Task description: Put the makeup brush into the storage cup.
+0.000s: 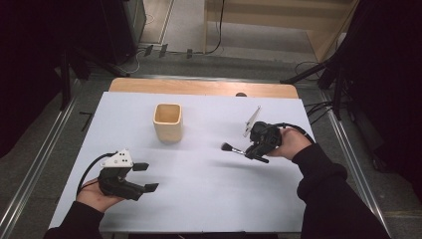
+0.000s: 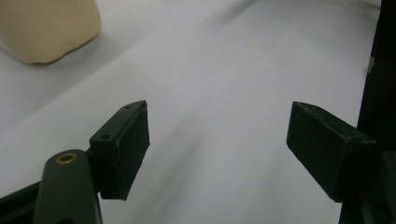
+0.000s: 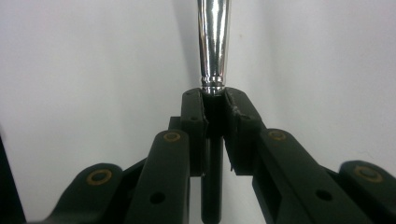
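A makeup brush (image 1: 232, 148) with a dark bristle head and a silver ferrule (image 3: 214, 42) sticks out leftward from my right gripper (image 1: 250, 152), which is shut on its black handle (image 3: 213, 186) right of the table's middle. A cream square cup (image 1: 167, 122) stands upright at the back centre-left; its corner (image 2: 44, 28) shows in the left gripper view. My left gripper (image 1: 146, 177) stays open near the front left, nothing between its pads (image 2: 133, 144).
A white sheet (image 1: 199, 199) covers the table, with a wooden strip (image 1: 199, 87) bare at the far edge. Stand legs and cables lie on the floor beyond and to the right of the table.
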A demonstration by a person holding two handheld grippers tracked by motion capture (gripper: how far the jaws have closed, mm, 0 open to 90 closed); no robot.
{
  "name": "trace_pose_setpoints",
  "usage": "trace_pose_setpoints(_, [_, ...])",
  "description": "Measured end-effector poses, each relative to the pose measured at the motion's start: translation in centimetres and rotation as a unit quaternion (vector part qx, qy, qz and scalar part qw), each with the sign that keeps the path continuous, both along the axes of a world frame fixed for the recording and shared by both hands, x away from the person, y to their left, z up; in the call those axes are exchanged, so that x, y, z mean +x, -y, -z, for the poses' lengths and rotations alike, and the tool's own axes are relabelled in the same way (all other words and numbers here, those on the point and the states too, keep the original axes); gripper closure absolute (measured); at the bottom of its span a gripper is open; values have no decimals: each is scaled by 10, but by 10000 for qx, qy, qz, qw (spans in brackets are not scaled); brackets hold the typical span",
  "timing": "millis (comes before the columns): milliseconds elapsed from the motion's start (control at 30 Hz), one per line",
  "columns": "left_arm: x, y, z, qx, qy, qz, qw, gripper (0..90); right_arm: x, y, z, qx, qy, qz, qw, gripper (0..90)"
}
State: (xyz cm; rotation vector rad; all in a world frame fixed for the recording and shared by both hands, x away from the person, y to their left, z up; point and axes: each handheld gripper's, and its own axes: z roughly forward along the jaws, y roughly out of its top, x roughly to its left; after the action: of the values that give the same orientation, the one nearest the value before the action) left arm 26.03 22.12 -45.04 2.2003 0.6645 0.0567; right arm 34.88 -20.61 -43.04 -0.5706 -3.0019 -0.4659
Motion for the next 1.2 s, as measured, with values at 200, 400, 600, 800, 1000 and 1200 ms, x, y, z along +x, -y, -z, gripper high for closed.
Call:
trace_pose_setpoints(200, [0, 0, 0, -13, -7, -5, 10000, 219, -9, -1, -4, 221, 23, 209, 9995, 801])
trace_pose_setpoints(400, [1, -1, -1, -39, 10, -45, 10000, 219, -17, 0, -6, 502, -15, 565, 9971, 802])
trace_pose_setpoints(600, [1, -1, -2, -61, -17, -68, 10000, 219, -24, 7, -4, 911, -122, 1161, 9890, 802])
trace_pose_setpoints(800, [2, -1, -2, -112, -182, -98, 9997, 221, -34, 9, 3, 1203, -182, 1585, 9798, 802])
trace_pose_setpoints(1000, [2, 0, -4, -173, -279, -178, 9993, 220, -44, 7, 8, 1488, -258, 1883, 9704, 802])
trace_pose_setpoints(1200, [3, -1, -6, -348, -328, -212, 9986, 213, -50, 6, 10, 1736, -225, 1992, 9642, 802])
